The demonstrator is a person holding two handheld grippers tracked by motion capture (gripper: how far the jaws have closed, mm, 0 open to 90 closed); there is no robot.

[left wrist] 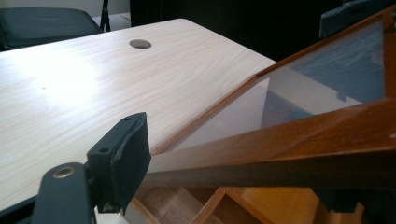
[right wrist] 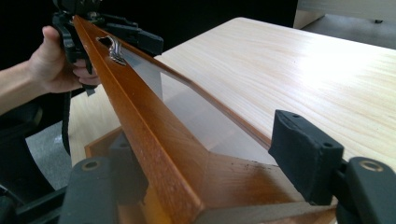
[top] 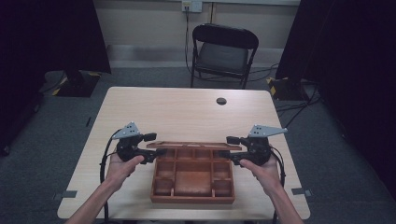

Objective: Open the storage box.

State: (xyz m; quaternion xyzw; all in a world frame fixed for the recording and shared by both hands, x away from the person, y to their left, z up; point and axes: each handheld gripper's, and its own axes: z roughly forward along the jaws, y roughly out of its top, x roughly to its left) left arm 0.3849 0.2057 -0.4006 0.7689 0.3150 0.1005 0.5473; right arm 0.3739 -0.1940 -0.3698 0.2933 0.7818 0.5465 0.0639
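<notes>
The wooden box (top: 192, 179) sat on the tabletop (top: 187, 114) near its 6 o'clock edge in the high view, its compartments open to sight. Its glazed lid (top: 194, 145) stood raised along the box's far side, at 12 o'clock from the compartments. The left tongs (top: 156, 144) were at the lid's 9 o'clock end and the right tongs (top: 225, 146) at its 3 o'clock end, each held in a hand (top: 122, 164).

In the left gripper view the lid's wooden frame (left wrist: 289, 149) lay between the jaws; one pad (left wrist: 128, 156) touched its corner, while the other jaw was cut off at the lower right. I could not tell whether that grip pressed. In the right gripper view the frame (right wrist: 154, 140) also ran between the jaws, with a gap showing beside the right pad (right wrist: 303, 156), so those tongs stood wide about it.

Beyond the lid the tabletop lay bare to its far edge, save a cable hole (top: 221, 101). A folding chair (top: 223, 53) stood past that, dark surroundings hard to make out.
</notes>
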